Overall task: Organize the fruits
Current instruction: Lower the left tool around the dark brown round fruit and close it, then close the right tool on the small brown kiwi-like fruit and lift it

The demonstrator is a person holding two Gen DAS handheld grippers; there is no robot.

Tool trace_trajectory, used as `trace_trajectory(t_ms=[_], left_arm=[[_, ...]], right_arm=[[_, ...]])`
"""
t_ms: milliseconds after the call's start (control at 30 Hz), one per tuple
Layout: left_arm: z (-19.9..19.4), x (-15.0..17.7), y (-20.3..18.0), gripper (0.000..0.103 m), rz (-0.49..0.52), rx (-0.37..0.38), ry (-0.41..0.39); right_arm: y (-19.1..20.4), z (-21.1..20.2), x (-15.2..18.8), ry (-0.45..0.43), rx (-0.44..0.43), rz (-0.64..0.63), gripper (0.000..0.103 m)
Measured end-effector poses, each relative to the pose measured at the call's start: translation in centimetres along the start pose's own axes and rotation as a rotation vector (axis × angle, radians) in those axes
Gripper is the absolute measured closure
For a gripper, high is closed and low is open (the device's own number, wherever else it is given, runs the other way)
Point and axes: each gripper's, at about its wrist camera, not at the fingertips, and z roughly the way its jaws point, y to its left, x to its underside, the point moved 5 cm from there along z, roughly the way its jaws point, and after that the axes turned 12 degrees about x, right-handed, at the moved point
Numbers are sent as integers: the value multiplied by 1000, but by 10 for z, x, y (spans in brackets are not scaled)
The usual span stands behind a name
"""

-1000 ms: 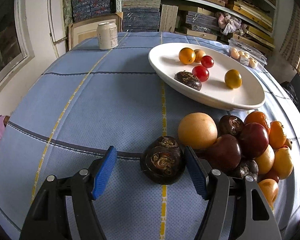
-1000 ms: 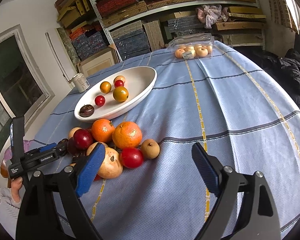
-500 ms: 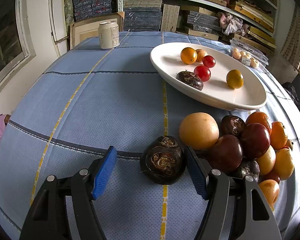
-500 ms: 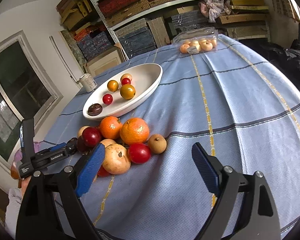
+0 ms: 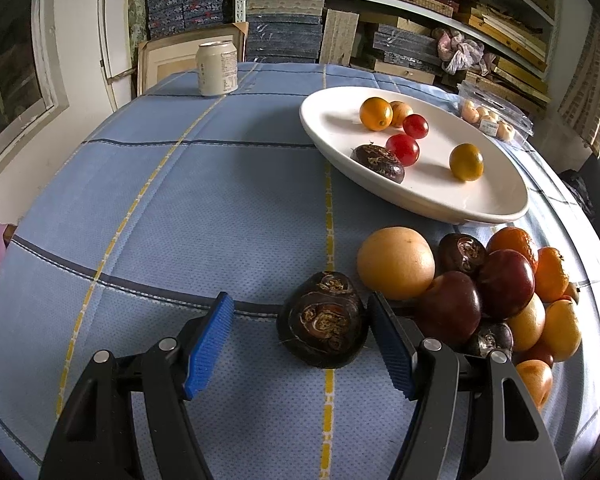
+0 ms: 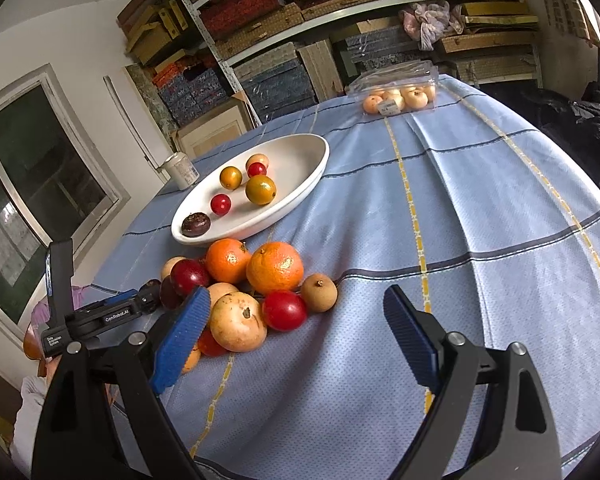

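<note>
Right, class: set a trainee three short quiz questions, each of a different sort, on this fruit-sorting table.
1. True or false: the left gripper is clamped on the dark brown knobbly water chestnut.
2. How many fruits lie in the white oval ceramic dish?
3. Between the right gripper's jaws is: A) an orange, B) a can, C) nothing held.

Key: 1 false, only one pad is near it; 2 six; 3 C.

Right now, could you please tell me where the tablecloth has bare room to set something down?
Bare cloth lies between the can and the white dish, and right of the loose fruit pile toward the clear fruit pack. It is crowded just below the dish.
</note>
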Motion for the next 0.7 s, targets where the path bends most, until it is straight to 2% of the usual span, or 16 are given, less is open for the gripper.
trace_trajectory(t_ms=[100, 233, 400, 467, 567, 700], left_arm=[[0, 0, -1, 34, 2, 11, 2], [1, 0, -1, 40, 7, 9, 7], [2, 0, -2, 45, 11, 17, 8], [2, 0, -3, 53, 18, 18, 9], [2, 0, -3, 58, 20, 17, 9], [2, 0, -4, 58, 19, 19, 9]], right_arm=[[0, 0, 0, -1, 1, 3, 17], [1, 1, 1, 2, 3, -9, 17], [11, 4, 7, 5, 60, -98, 17], [16, 7, 11, 6, 112, -152, 24], [17, 12, 16, 25, 155, -193, 33], [20, 19, 16, 47, 171, -215, 42]])
